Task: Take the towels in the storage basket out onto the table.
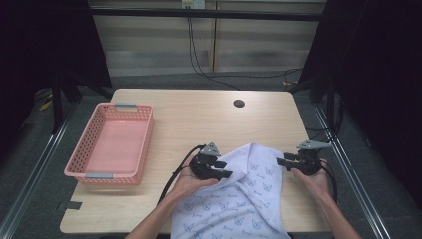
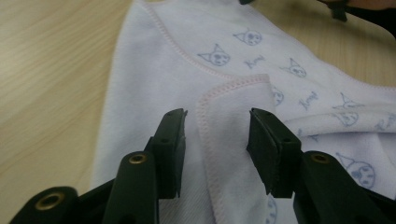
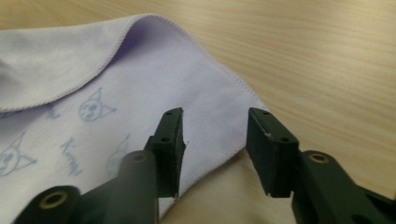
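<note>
Seen from the high view, a white cloth printed with small blue cat faces is spread between the left gripper and the right gripper, hanging over the near table edge. A pink basket stands well left of the left gripper. Slippage is the likely trouble: with nothing pinched, the overhanging weight could drag the cloth off the edge.

In the left gripper view, the jaws are parted about halfway, and a pink-stitched corner of the cloth lies between them without being pressed by either pad. A closing made too shallow could catch only the hem, and the corner could fold back or slide out.

In the right gripper view, the jaws of the right gripper stand equally half open over a plain edge of the cloth, with bare table just to the right of the jaws. Only the right-hand margin is covered, so a grip could close beside the fabric and miss it.
</note>
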### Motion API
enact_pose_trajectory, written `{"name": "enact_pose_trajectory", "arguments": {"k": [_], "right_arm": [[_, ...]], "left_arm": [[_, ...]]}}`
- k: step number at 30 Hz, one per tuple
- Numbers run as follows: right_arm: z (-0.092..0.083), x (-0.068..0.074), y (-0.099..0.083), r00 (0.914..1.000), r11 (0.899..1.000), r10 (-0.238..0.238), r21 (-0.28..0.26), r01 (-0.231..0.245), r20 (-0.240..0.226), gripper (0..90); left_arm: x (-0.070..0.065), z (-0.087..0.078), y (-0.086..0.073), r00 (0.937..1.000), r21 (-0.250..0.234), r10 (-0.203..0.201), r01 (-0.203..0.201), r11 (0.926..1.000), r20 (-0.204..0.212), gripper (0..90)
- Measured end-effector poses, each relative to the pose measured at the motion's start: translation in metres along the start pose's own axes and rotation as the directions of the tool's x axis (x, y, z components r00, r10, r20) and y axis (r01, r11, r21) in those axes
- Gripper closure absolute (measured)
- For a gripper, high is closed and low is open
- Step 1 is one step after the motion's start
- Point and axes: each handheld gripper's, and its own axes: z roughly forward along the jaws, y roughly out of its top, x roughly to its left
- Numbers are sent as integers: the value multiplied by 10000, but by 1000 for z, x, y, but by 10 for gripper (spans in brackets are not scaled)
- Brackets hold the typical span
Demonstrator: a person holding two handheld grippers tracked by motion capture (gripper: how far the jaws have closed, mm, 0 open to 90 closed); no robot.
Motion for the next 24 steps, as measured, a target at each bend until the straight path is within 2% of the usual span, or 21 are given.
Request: {"name": "enact_pose_trajectory", "arguments": {"k": [2, 4, 5, 8, 10, 11, 12, 13, 15, 17, 18, 21, 24], "right_arm": [[5, -4, 1, 9999, 9999, -54, 103, 53, 101, 532], [10, -8, 1, 9998, 9999, -10, 141, 7, 210, 507], [13, -8, 1, 9997, 9998, -3, 218, -2, 224, 500], [22, -10, 2, 9994, 9993, -107, 370, 94, 339, 478], [24, -9, 3, 9990, 9994, -81, 330, 66, 443, 476], [25, -9, 5, 9989, 9992, -145, 366, 128, 454, 480], [27, -8, 5, 9987, 9991, -266, 348, 251, 429, 507], [27, -5, 5, 9985, 9988, -365, 329, 351, 420, 571], [27, -2, 6, 9988, 9984, -469, 331, 465, 138, 694], [27, 0, 6, 9991, 9985, -420, 345, 424, -113, 800], [26, 0, 6, 9991, 9986, -395, 337, 401, -165, 824], [19, 0, 8, 9991, 9994, -317, 113, 320, -274, 849], [9, -2, 14, 9994, 9995, -150, -291, 140, -317, 854]], "left_arm": [[-4, 2, 1, 9998, 116, 76, -78, 9999, 162, 521], [-11, 1, 3, 9988, 132, 435, -438, 9990, 242, 489], [-13, 2, 3, 9983, 72, 490, -492, 9988, 322, 477], [-13, 8, 2, 9984, 437, 563, -565, 9974, 58, 452], [-11, 14, 0, 9992, 521, 395, -396, 9979, 23, 456], [-11, 17, 0, 9990, 667, 430, -421, 9969, -119, 489], [-11, 18, -1, 9986, 609, 521, -520, 9968, 12, 569], [-11, 17, -1, 9987, 494, 498, -503, 9975, 108, 657], [-9, 13, 0, 9992, 180, 383, -385, 9991, 95, 769], [-7, 6, 2, 9998, -129, 211, -210, 9997, 40, 827], [-4, -3, 4, 10000, -503, 52, -52, 9987, -1, 831], [2, -23, 7, 9991, -980, -122, 81, 9952, -407, 834], [13, -50, 10, 9947, -1566, -443, 293, 9872, -931, 844]]}}
